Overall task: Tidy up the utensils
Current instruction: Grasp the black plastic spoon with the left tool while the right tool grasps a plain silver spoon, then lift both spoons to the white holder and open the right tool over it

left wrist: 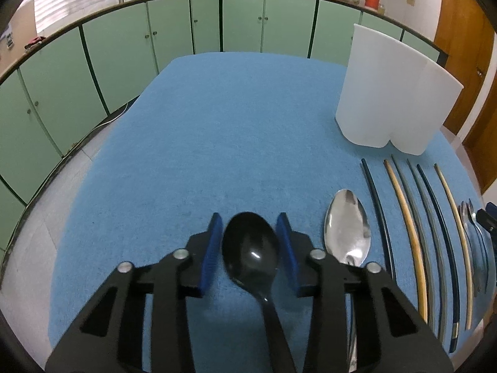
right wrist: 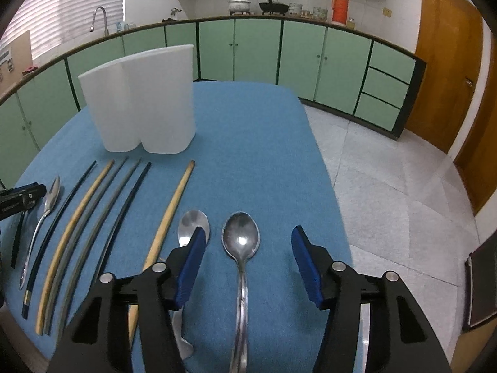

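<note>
In the left wrist view the left claw sits at the lower centre of the frame, its blue pads narrowed around the bowl of a black spoon; slim gaps of blue cloth show on both sides of the bowl, so the pads flank it without pressing on it; the spoon's handle runs down out of the bottom of the frame. Just right of it lies a large steel spoon, and further right a row of chopsticks in dark, tan and grey, laid side by side on the blue surface; a white two-lobed holder stands upright at the upper right, beyond the chopstick tips.

In the right wrist view the right claw is at the lower centre, jaws at a middling width, well clear of the steel spoon that lies between them, bowl toward the top of the frame; a second steel spoon lies just left of it, partly hidden behind the left pad; the holder stands at the upper left; the left claw shows at the left edge.
</note>
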### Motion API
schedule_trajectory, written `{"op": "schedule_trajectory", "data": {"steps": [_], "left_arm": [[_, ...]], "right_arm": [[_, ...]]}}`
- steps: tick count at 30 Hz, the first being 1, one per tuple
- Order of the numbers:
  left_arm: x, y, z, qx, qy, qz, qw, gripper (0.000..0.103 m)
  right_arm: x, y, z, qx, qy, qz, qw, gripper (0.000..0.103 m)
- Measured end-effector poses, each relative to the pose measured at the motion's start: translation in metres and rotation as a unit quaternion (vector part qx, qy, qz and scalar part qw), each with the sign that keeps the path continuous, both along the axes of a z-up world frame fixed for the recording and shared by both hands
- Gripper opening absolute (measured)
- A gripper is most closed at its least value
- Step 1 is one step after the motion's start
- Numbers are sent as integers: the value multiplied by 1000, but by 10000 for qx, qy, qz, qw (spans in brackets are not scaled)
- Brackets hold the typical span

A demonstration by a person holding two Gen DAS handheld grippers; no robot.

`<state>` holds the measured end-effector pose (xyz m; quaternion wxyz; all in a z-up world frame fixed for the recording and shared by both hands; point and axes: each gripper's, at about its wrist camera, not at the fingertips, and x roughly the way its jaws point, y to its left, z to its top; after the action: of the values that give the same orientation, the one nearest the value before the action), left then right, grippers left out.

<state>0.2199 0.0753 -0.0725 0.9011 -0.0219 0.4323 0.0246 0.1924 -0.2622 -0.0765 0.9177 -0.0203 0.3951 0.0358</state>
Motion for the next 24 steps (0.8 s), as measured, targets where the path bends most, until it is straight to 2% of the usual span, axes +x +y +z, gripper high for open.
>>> {"op": "schedule_trajectory", "data": {"steps": [5,10,14,20,24], "left_arm": [[1,0,-1,32,-40,-23,10000,33],[2,0,-2,46,-44,-28,10000,34],[1,1,-3,14,-55,-29,10000,33],[-2,1,-1,17,-95,-45,9999,32],[-7,2,4,-75,-211,-6,9997,31]], "right_arm": [[14,1,-10,34,198,21,9998,49],[19,-2,-14,175,288,68,9994,48],[20,0,-13,186,350,175,9991,29],[15,0,-10,218,346,206,9990,28],[6,-4,1,304,127,195,9993,28]]}}
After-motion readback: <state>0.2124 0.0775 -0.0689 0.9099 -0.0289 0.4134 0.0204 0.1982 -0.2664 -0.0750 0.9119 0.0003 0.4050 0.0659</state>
